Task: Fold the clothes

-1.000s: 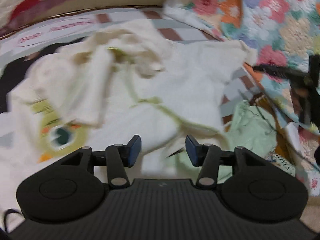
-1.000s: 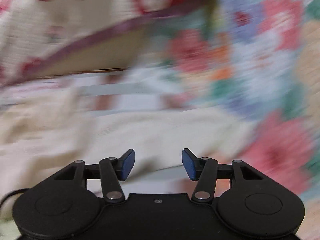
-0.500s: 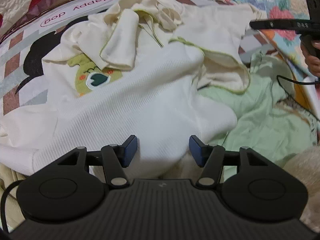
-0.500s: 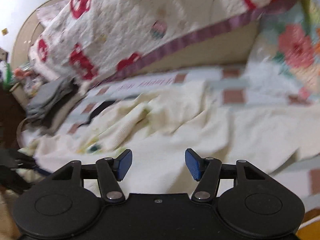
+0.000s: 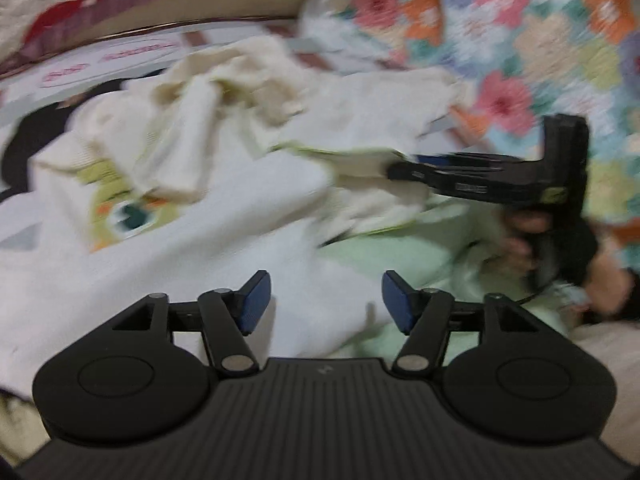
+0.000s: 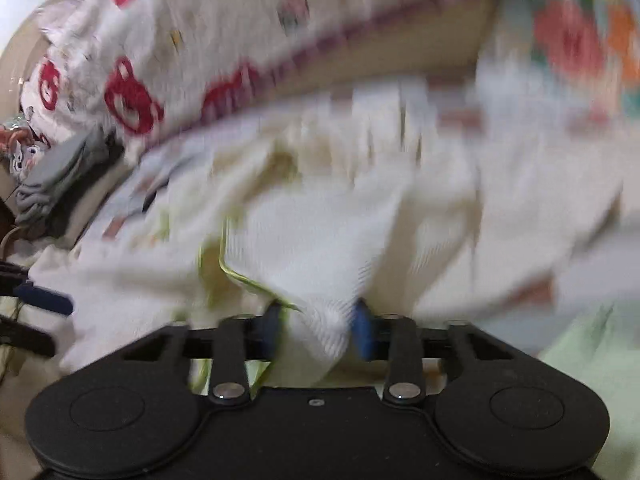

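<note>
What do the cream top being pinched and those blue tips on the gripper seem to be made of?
The cream top looks like soft ribbed or waffle-knit cotton, matte: fine woven lines show where the right gripper bunches it, with a thin green edge trim. The blue fingertips on the left gripper look like smooth rubbery pads on matte black plastic arms, though blur leaves that open.

Two tongs are showing: the left tongs (image 5: 326, 300) and the right tongs (image 6: 318, 326). Lying on the bed are one cream garment (image 5: 224, 208), one green garment (image 5: 404, 256) and two quilts, a floral quilt (image 5: 540, 40) and a red-and-white quilt (image 6: 192, 52).
</note>
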`<state>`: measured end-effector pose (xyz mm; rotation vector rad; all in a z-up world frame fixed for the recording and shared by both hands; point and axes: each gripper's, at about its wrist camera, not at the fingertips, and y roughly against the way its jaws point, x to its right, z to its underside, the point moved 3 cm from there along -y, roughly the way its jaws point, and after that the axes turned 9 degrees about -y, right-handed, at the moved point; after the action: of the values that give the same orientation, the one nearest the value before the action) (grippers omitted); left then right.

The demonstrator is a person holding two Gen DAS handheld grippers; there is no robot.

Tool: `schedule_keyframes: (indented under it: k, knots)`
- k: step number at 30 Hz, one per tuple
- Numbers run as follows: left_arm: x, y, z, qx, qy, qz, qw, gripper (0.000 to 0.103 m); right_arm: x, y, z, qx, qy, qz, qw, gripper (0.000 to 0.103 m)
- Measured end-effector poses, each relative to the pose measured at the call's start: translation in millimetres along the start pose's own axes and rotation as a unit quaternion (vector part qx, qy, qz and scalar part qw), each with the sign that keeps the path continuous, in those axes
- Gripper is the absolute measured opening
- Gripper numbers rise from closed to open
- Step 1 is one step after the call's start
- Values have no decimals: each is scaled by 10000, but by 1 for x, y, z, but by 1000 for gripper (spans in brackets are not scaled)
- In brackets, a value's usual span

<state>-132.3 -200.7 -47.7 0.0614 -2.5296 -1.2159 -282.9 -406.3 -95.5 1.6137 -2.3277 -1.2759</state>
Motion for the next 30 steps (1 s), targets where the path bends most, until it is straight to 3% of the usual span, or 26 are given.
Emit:
schedule_keyframes:
  k: [3, 6, 8, 9, 11, 15, 16, 19, 20, 21, 22, 23, 26, 30]
  knots:
    - [7, -13, -13, -56, -426, -3, 9991, 69, -8, 10, -18, 267, 164, -320, 9990, 22]
    - [11, -43, -15, -607, -807, -214, 9947, 69, -11, 6, -29, 292, 323, -327, 9985, 22]
    - [19, -61, -13, -956, -1176, -904, 9843, 68, -6, -2, -38, 274, 253, -342, 9987, 22]
    - [27, -66, -11, -1033, -1486, -1022, 9782, 68, -3, -7, -43, 265, 207, -337, 9989, 22]
    - [40, -72, -7, -1075, -1869, -890, 9724, 69, 2, -16, -52, 244, 112, -327, 9991, 22]
    - [39, -76, 0, -1207, -1443, -389, 9814, 75, 6, -33, -74, 38, -53, -199, 9998, 23]
    - [37, -78, 2, -1234, -1407, -457, 9813, 76, 4, -35, -76, 31, 8, -194, 9998, 24]
    - [22, -83, 7, -1437, -1063, -1140, 9773, 75, -2, -41, -81, 9, 187, -179, 9997, 26]
    - [14, -83, 7, -1479, -808, -1326, 9767, 63, -4, -44, -80, -35, 198, -184, 9996, 26]
    - [5, -79, 6, -1368, -520, -1234, 9815, 55, -5, -46, -78, -118, 172, -132, 9997, 26]
    - [-3, -76, 5, -1256, -231, -1141, 9852, 29, -6, -48, -76, -195, 146, -81, 9997, 26]
    - [-11, -73, 4, -1148, 24, -1063, 9877, 19, -6, -47, -73, -208, 129, -43, 9997, 31]
    - [-15, -64, 1, -936, 59, -1195, 9884, 17, -5, -43, -62, -177, 58, 82, 9998, 53]
    - [-14, -54, 0, -747, 99, -1255, 9892, 16, 1, -31, -40, -211, -232, 450, 9985, 56]
